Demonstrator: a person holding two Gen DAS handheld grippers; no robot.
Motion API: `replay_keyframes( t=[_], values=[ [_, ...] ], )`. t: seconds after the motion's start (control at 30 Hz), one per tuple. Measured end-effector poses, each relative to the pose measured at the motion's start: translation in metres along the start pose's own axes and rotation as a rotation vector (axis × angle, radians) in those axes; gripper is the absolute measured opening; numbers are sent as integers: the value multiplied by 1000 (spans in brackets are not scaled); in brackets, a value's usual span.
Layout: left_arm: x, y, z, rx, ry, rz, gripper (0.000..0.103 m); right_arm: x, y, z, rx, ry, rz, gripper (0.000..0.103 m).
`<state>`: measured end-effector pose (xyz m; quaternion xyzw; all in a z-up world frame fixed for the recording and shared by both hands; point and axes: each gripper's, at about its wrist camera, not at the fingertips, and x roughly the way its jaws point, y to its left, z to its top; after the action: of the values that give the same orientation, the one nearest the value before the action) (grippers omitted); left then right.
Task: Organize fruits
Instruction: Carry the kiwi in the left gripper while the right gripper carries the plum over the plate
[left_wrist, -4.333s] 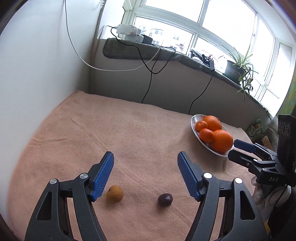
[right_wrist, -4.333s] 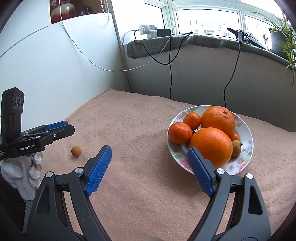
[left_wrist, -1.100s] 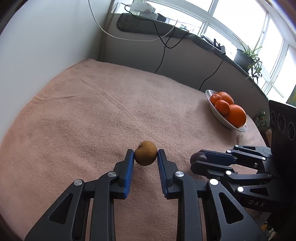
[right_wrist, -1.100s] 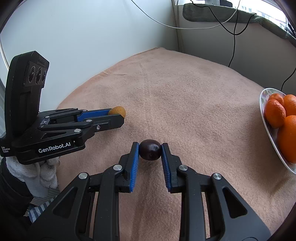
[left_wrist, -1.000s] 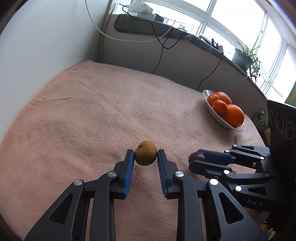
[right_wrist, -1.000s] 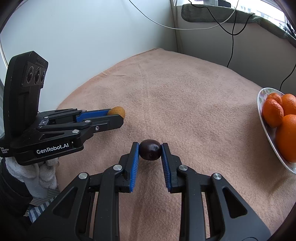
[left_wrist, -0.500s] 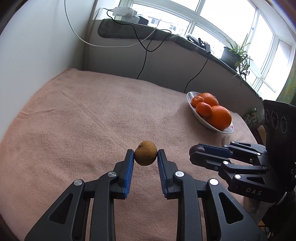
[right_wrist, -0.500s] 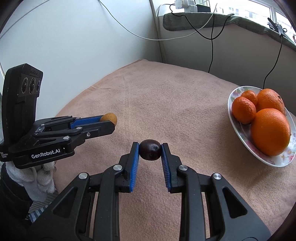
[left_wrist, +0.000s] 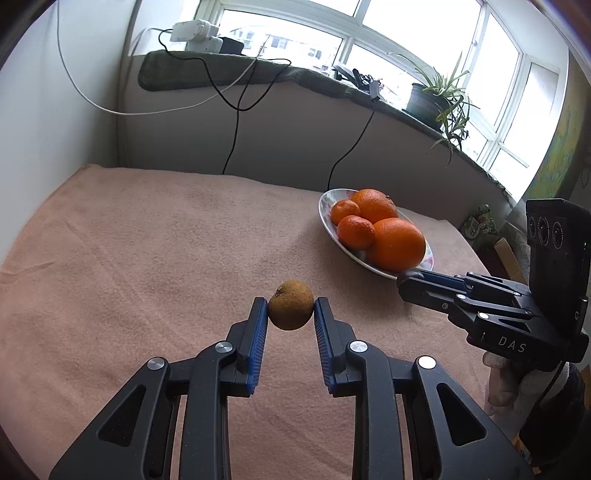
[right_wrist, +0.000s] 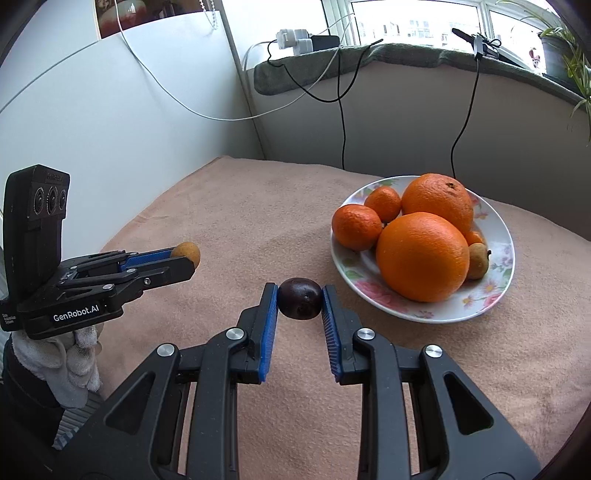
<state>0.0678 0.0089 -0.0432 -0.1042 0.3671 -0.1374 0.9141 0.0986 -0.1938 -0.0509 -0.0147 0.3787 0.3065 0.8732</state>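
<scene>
Held clear of the peach blanket (left_wrist: 147, 258), near the plate (right_wrist: 495, 291): a small brown fruit (left_wrist: 291, 304), rough and dull-skinned, pinched between the blue pads of the left gripper (left_wrist: 291, 314). Beside it, closer to the plate, a dark purple fruit (right_wrist: 299, 298), smooth and glossy, clamped the same way in the right gripper (right_wrist: 299, 301).

On the flowered plate, piled together: two large oranges (right_wrist: 423, 256), two tangerines (right_wrist: 356, 227) on the side nearer the wall, and a small brownish fruit (right_wrist: 477, 260) tucked against the big orange (stem end pointing outward). Behind that orange, a sliver of something orange, too hidden to name.

Seen from the left wrist, the purple fruit almost wholly masked by the right gripper's fingers; plate rim partly covered there too. Gloved hand (right_wrist: 62, 365) under the left gripper, cut off at the frame edge.
</scene>
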Motion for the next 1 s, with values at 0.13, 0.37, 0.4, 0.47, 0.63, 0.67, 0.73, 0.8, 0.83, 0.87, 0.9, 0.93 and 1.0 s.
replay_keyframes(
  t=[0.13,0.37,0.4,0.47,0.63,0.67,0.73,0.8,0.83,0.87,0.9,0.93,1.0],
  values=[
    [6,-11,10,26,-7,-22,24,-11,-18,2,27,-21,-34,25],
    [18,-28,26,63,-14,-54,24,-24,-50,8,70,-49,-88,25],
    [20,-30,28,67,-14,-58,24,-24,-55,9,74,-52,-96,25],
    [23,-34,32,74,-14,-66,24,-27,-62,10,83,-58,-109,25],
    [33,-44,41,93,-10,-81,24,-28,-79,15,99,-67,-135,25],
    [35,-46,42,96,-10,-85,24,-28,-83,17,102,-68,-139,25],
    [38,-49,45,101,-8,-89,24,-27,-88,18,108,-70,-145,25],
    [42,-52,49,108,-7,-93,24,-25,-94,20,114,-72,-149,25],
    [44,-53,50,112,-6,-95,24,-25,-97,21,117,-71,-151,25],
    [46,-55,52,114,-5,-97,24,-24,-99,22,119,-72,-154,25],
    [48,-56,53,115,-4,-99,24,-23,-102,23,121,-71,-155,25],
    [50,-57,55,117,-2,-102,24,-22,-104,24,122,-71,-158,25],
    [55,-59,58,121,-1,-104,24,-20,-108,26,123,-70,-163,25]
  ],
)
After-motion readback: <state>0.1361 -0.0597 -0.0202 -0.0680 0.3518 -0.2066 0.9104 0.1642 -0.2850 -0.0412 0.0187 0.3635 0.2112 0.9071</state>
